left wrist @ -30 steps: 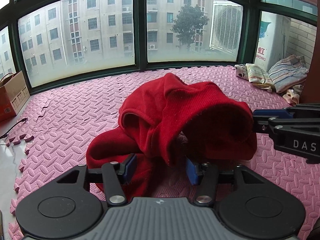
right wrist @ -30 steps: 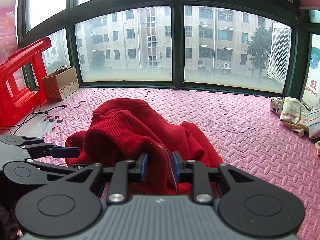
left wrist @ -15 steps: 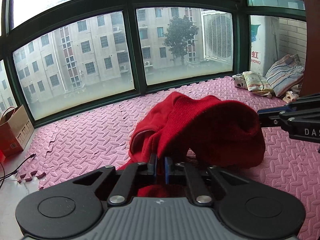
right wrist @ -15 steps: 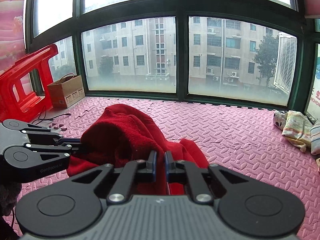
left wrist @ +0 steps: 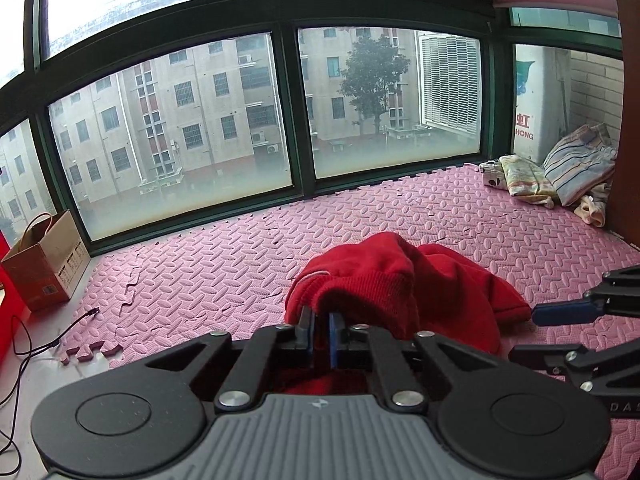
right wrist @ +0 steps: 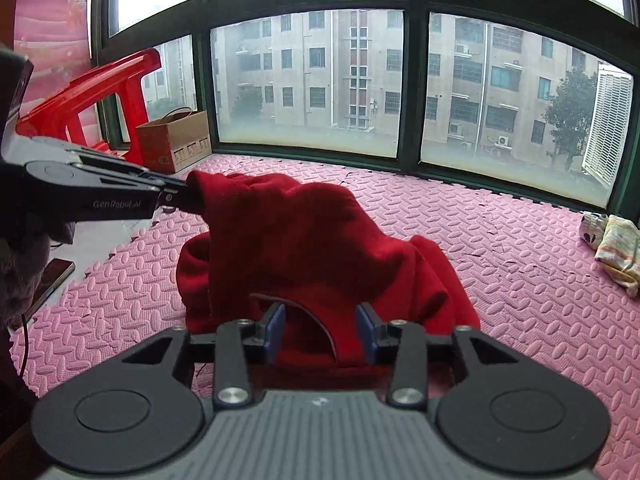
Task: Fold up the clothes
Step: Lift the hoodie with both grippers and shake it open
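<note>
Over at the far left a red plastic chair [right wrist: 86, 92] leans tipped against the window [right wrist: 304, 80], with an open cardboard box [right wrist: 174, 142] just beside it on the bare strip of floor, and a black cable [left wrist: 36, 344] trails off the edge of the pink foam mat [left wrist: 208, 276]. A flat dark thing, maybe a phone [right wrist: 50, 280], lies on that bare strip near the mat's edge. Next comes the left gripper [left wrist: 320, 330], its blue-padded fingers [left wrist: 305, 330] pressed together on a pinch of the red sweater [right wrist: 304, 248], holding that corner up off the mat so the cloth hangs from it in a ridge. The sweater itself sits bunched in a heap in the middle of the mat, between the two grippers, with one end lifted and the rest slumped on the foam. To its right, the right gripper [right wrist: 322, 332] has its fingers [right wrist: 275, 330] standing apart; they have just been opening, and a fold of the sweater with a pale-lined edge lies loose between the pads, not clamped as far as I can see. Far off to the right, against the corner by the window, a small pile of pale folded clothes [left wrist: 524, 180] rests on the mat next to a striped piece [left wrist: 580, 168].
</note>
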### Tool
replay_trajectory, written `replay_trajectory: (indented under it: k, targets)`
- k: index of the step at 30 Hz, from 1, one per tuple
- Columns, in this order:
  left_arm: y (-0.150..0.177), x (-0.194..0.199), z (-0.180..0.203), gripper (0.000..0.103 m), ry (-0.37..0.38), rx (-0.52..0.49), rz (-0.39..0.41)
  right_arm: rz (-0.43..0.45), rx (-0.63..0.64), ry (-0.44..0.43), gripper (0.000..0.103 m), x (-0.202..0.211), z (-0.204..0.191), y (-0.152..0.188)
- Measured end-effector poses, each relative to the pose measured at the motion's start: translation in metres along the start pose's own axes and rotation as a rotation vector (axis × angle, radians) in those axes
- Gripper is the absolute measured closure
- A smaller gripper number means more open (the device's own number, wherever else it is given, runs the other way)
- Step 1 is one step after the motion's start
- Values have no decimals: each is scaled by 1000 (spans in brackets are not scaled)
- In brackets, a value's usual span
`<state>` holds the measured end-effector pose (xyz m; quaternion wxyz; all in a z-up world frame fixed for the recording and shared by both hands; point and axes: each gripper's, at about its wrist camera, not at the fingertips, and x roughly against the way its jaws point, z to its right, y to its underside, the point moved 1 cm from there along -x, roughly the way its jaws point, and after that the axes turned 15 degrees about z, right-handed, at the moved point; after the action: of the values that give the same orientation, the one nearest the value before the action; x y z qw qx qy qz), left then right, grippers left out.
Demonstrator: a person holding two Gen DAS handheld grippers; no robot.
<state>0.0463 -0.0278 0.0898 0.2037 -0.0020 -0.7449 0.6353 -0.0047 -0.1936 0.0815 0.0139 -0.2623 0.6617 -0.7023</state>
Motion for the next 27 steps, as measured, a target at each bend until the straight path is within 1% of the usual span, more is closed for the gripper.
replay_trajectory:
  k: [1,2,3,8,10,13,15,16,17,19,20,21,23,24,27]
  targets:
    - [-1,0,0,96,1,0,2,-19,22,-11,55,-5,-8,6]
    - [-2,0,0,96,1,-2,4,-32,47,-17,49,-11,-14,11]
    - [-3,-1,-1,96,0,-3,5,-46,72,-23,46,-16,-19,15]
    - [-5,-6,-6,96,-3,1,-1,-95,169,-52,44,-44,-41,32]
    - [-6,-6,-7,96,-3,1,-2,-99,198,-56,43,-55,-48,37]
    - [-6,-6,-8,96,4,-7,1,-91,255,-50,43,-67,-54,43]
    - [-7,-5,-9,96,5,-10,1,-76,297,-33,52,-71,-56,44]
    - [-7,-5,-10,96,6,-10,1,-69,315,-27,60,-73,-56,45]
    - [-7,-5,-11,96,5,-11,1,-68,294,-39,78,-71,-53,42]
    - [-6,-3,-12,96,3,-16,1,-59,254,-54,83,-65,-45,36]
    - [-6,-1,-13,96,4,-19,2,-52,234,-58,89,-61,-41,32]
    - [-6,0,-14,96,5,-22,3,-44,214,-61,92,-56,-37,28]
    - [-6,6,-14,96,10,-33,6,-29,200,-70,93,-46,-32,21]
    - [-7,10,-13,96,14,-40,8,-15,194,-89,94,-34,-26,12]
    - [-7,26,-10,96,34,-77,18,8,220,-129,94,-12,-20,-1]
